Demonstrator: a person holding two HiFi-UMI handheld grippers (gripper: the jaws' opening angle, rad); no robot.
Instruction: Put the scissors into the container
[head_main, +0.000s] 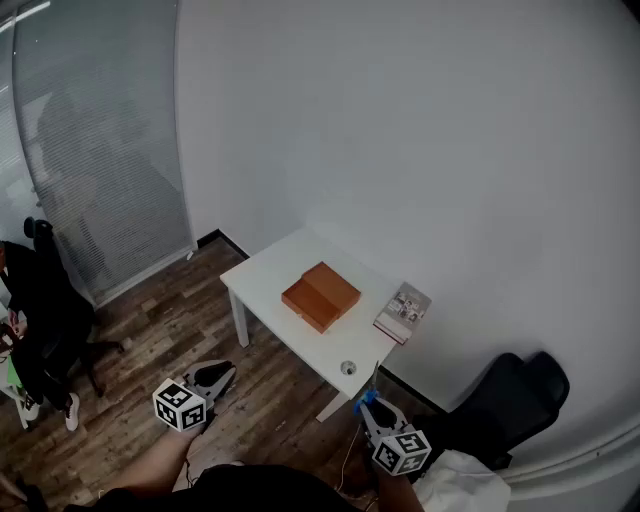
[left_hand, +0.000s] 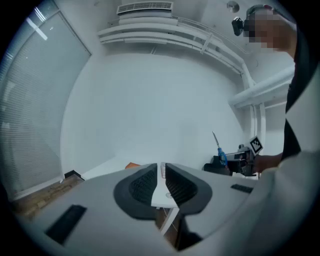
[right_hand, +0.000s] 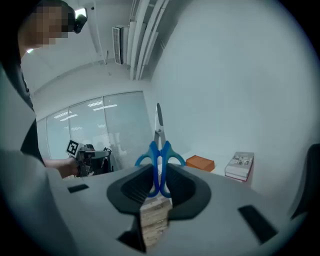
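A white table (head_main: 262, 278) stands against the wall on a wooden floor (head_main: 160, 330). A book (head_main: 402, 312) lies at its far edge. A black chair (head_main: 515, 395) stands near the table's right end.

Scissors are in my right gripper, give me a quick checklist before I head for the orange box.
1. Scissors gripped by the handles in right gripper: ok.
2. Blades pointing forward, out past the fingers: ok.
3. Left gripper empty, fingers nearly together: ok.
4. Orange box open to take them: cannot tell.
5. Grippers over the table: not ok, both short of its edge.
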